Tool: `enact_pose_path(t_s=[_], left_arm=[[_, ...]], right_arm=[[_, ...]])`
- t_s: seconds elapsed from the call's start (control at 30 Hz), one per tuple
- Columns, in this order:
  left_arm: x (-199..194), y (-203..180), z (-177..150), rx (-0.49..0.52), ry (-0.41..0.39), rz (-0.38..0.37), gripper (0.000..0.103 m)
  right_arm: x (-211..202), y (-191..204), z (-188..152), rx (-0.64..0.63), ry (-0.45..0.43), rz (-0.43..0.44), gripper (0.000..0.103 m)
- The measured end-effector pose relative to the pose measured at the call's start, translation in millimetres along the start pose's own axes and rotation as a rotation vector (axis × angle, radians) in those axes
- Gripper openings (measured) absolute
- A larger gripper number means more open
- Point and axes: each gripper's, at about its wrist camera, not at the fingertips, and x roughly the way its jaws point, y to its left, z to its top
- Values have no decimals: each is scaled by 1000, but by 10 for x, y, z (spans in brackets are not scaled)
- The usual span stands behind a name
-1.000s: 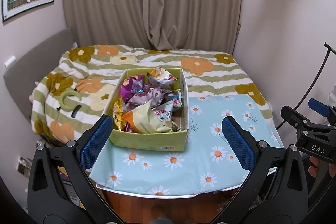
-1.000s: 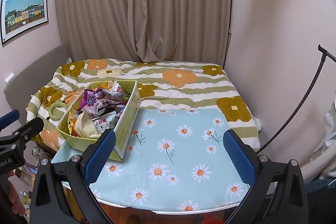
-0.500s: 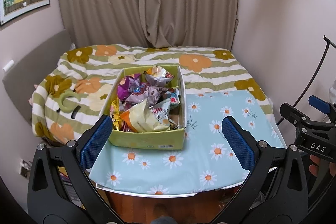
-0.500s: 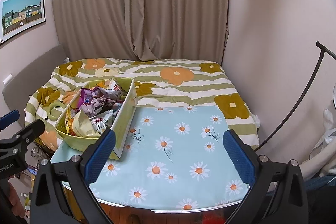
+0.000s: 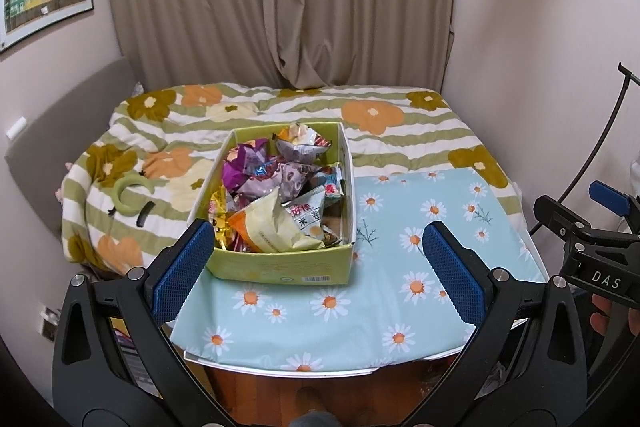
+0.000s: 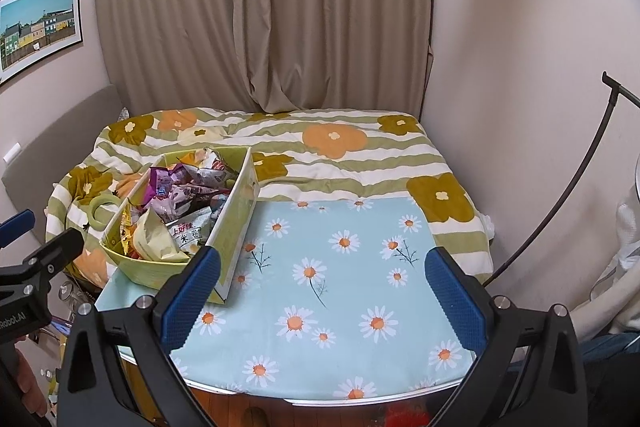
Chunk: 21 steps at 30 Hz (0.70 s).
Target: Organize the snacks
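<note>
On the daisy cloth, left part: green snack box [image 5: 280, 269] sits full of wrapped snacks [image 5: 280, 195], its far end over the bed edge
Left gripper [image 5: 318, 261]: jaws wide apart, nothing held; box lies just ahead, between the fingers but nearer the left pad [image 5: 182, 269], no contact
Snack pile: purple packs at back, pale yellow bag [image 5: 268, 231] at front, white pack with red print beside it; small ones underneath too jumbled to tell apart
Daisy cloth [image 6: 344, 291]: bare to the right of the box
Right gripper [image 6: 320, 289]: jaws wide apart, nothing held; box [image 6: 236, 223] is ahead and to its left, well off the gap; left pad [image 6: 188, 297] overlaps the box's near corner in view
Bed: floral striped blanket [image 5: 400, 135] behind the cloth; green ring [image 5: 130, 195] on it left of the box
Hidden: table front edge cut by both gripper frames; box's left wall not readable in right wrist view; floor items at lower left blurred
Change vs earlier: both views sit slightly farther back and higher, box appears smaller; jaws' opening unchanged, box not moved
</note>
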Motion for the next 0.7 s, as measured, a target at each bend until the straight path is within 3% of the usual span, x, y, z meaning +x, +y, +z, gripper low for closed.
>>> enact_pose_path(t_s=[0.5, 0.7], left_arm=[[12, 25, -4, 5, -2, 4, 103], [-65, 205, -21, 5, -25, 10, 103]], right_arm=[[15, 2, 3, 2, 0, -3, 102], [18, 0, 6, 5, 0, -2, 102]])
